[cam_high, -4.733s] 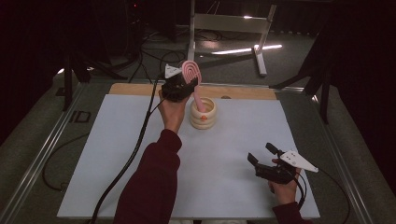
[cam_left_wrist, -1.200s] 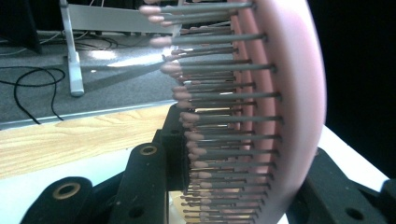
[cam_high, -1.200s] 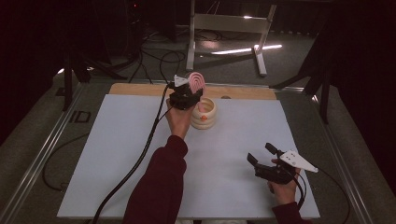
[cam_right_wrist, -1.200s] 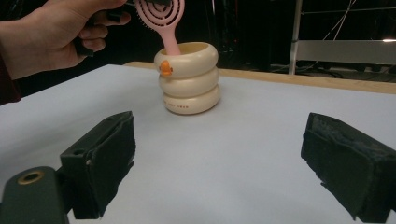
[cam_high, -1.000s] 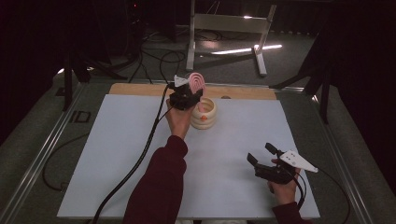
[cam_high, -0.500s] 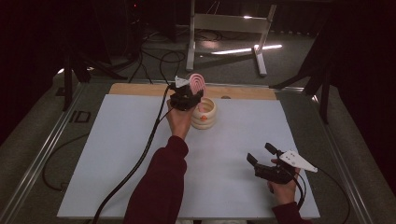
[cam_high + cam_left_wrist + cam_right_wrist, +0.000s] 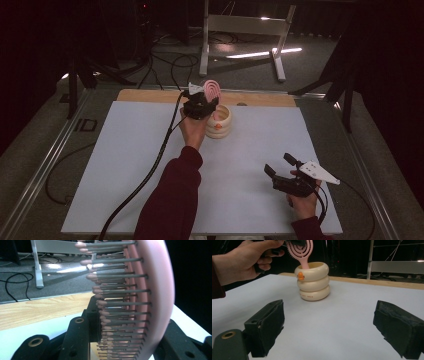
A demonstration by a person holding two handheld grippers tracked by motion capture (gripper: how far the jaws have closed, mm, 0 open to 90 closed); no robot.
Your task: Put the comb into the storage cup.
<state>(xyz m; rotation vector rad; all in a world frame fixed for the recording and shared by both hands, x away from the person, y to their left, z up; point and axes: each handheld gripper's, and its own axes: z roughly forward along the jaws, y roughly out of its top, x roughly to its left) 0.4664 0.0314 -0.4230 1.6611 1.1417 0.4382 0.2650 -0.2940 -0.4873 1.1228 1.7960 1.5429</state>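
Change: since the oldest frame the left gripper (image 7: 201,103) has come down and nearer the holder; the brush head sits lower over it. Over the last second nothing shifts; the right gripper (image 7: 284,167) is where it was.
Left gripper state: clamped on the pink hairbrush (image 7: 212,90), jaws on both sides of the head; in the left gripper view the bristles (image 7: 117,305) run across between the jaws.
Right gripper state: jaws wide, nothing between them, resting near the table's near right corner.
Brush position: head up, tilted; handle (image 7: 305,264) goes down into the mouth of the cream ring-stacked holder (image 7: 313,281). How deep it reaches is hidden by the rim.
Holder position: on the white table (image 7: 125,165), middle of the far edge, just before the wooden strip (image 7: 150,96). Orange duck face on its side.
Step (judged): brush being seated in the holder, release not yet done.
Risk 1: brush is top-heavy and leaning; letting go with the handle not bottomed out could tip it out over the rim.
Risk 2: sideways pull while withdrawing could drag or topple the light holder; the right gripper is well apart and not bracing it.
Risk 3: bristles may snag a jaw pad on opening.
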